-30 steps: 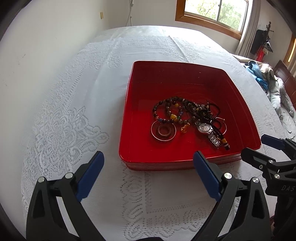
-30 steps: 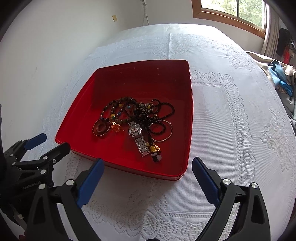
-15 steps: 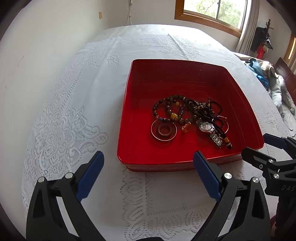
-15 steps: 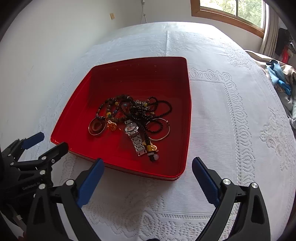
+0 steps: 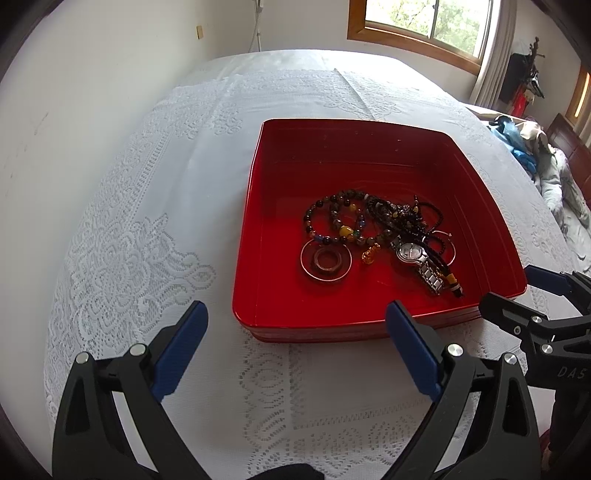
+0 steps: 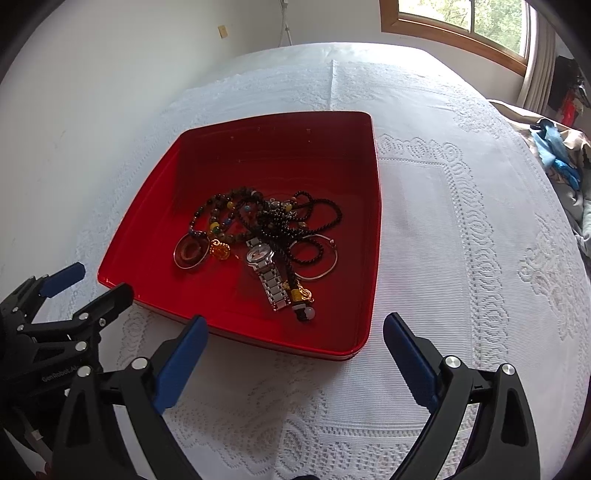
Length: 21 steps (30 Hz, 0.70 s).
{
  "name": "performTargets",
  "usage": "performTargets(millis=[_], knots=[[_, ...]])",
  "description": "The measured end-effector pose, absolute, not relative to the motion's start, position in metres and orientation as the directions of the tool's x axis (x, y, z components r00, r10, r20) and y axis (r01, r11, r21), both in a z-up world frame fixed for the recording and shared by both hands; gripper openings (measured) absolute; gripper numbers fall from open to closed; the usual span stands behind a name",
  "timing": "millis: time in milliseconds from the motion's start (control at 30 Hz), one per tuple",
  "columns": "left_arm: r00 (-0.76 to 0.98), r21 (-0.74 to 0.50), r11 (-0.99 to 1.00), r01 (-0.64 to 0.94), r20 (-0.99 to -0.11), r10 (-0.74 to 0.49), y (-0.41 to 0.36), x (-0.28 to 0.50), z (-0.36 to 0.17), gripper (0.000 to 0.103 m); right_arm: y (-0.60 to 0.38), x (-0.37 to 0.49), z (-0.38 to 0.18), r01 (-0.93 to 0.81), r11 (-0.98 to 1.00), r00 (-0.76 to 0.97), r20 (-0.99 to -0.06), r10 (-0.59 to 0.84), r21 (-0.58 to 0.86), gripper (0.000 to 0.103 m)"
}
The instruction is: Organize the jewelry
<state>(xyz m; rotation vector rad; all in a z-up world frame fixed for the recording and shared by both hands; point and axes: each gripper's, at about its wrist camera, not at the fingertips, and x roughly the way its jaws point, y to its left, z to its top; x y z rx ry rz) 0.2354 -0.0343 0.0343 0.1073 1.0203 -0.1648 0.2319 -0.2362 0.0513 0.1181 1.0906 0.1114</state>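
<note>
A red tray [image 5: 332,162] [image 6: 280,147] sits on a white lace cloth. In it lies a tangle of jewelry: a coloured bead bracelet [image 5: 332,218] [image 6: 221,214], black bead strands [image 5: 399,216] [image 6: 291,221], a silver watch [image 5: 417,258] [image 6: 266,266], a round ring pendant [image 5: 325,260] [image 6: 189,253], a gold charm [image 5: 370,254] [image 6: 220,251] and a thin bangle [image 6: 325,258]. My left gripper [image 5: 297,343] is open and empty just before the tray's near edge. My right gripper [image 6: 293,349] is open and empty at the tray's near right corner.
The lace cloth [image 5: 129,240] covers a large table beside a white wall [image 5: 74,74]. A window [image 5: 424,22] is at the back. Clothes [image 5: 546,162] lie heaped on furniture to the right.
Both grippers have crept a little towards the tray, which now sits slightly lower in both views. Nothing was taken hold of.
</note>
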Motion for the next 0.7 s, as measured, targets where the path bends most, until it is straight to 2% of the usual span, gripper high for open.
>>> performTargets(millis=[700], knots=[[0.514,0.016,0.982,0.189,-0.854,-0.085,-0.0347,0.236,0.0334,0.096,-0.2363,0.2321,0.05,-0.03,0.988,0.457,-0.877,0.146,0.149,0.096]])
